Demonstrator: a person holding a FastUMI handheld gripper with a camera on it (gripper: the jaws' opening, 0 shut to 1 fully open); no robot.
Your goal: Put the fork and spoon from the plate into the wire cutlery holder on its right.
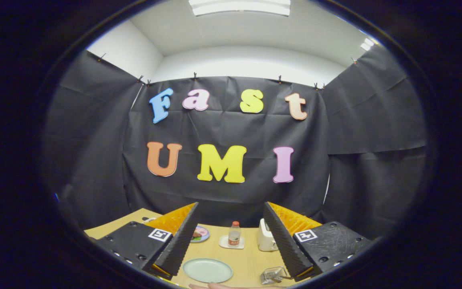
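Observation:
My gripper is open and held high above the wooden table, with nothing between its fingers. Below and between them lies a pale green plate whose visible surface looks bare. To its right, close to the right finger, stands the small wire cutlery holder. It is partly hidden by that finger, and I cannot tell what is in it.
Further back on the table stand a small bottle with an orange cap on a white coaster, a white boxy object to its right, and a small patterned dish to its left. A person's hand shows just in front of the plate.

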